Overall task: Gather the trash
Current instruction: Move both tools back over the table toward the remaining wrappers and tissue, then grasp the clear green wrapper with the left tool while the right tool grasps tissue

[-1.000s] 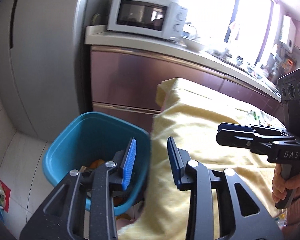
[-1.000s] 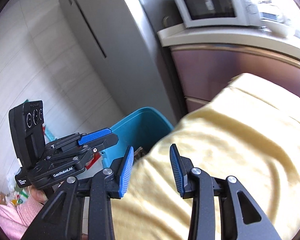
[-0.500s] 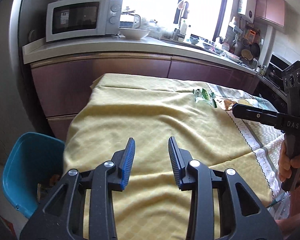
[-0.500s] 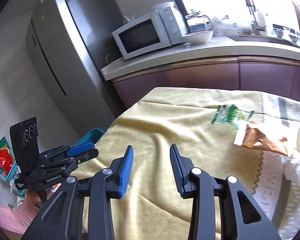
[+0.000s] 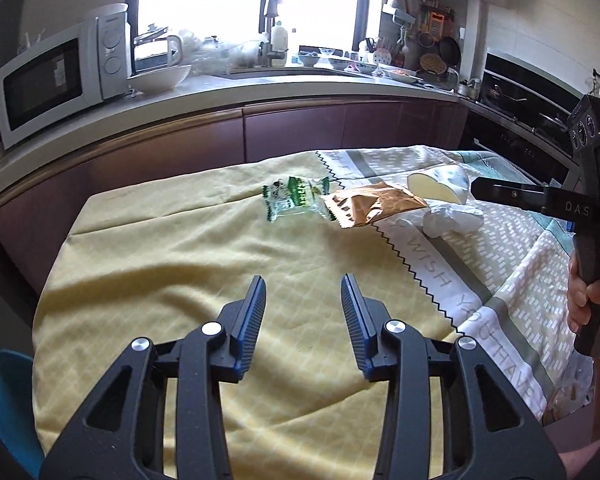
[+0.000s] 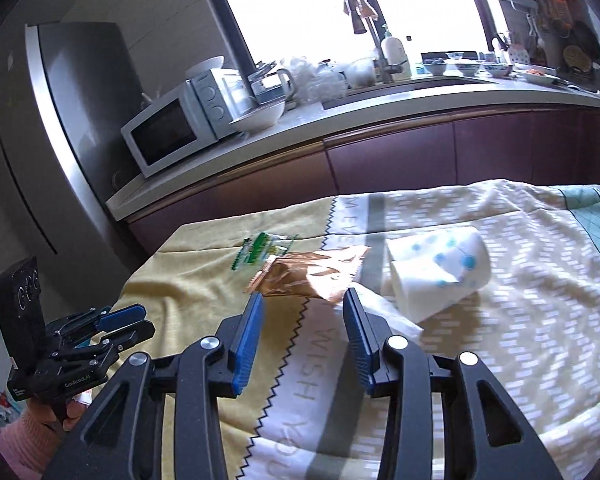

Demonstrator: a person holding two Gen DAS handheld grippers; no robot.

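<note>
Both grippers are hovering over a cloth-covered table [image 5: 148, 264]. The left gripper [image 5: 303, 300] and right gripper [image 6: 303, 316] have just been opening, jaws apart, nothing between them. A green wrapper [image 5: 294, 198], a brown wrapper [image 5: 370, 202] touching it, and a paper cup [image 6: 440, 276] on its side are lying near the table's far edge.

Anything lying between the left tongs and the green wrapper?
No. In the left wrist view only bare yellow tablecloth separates the open left tongs from the green wrapper.
</note>
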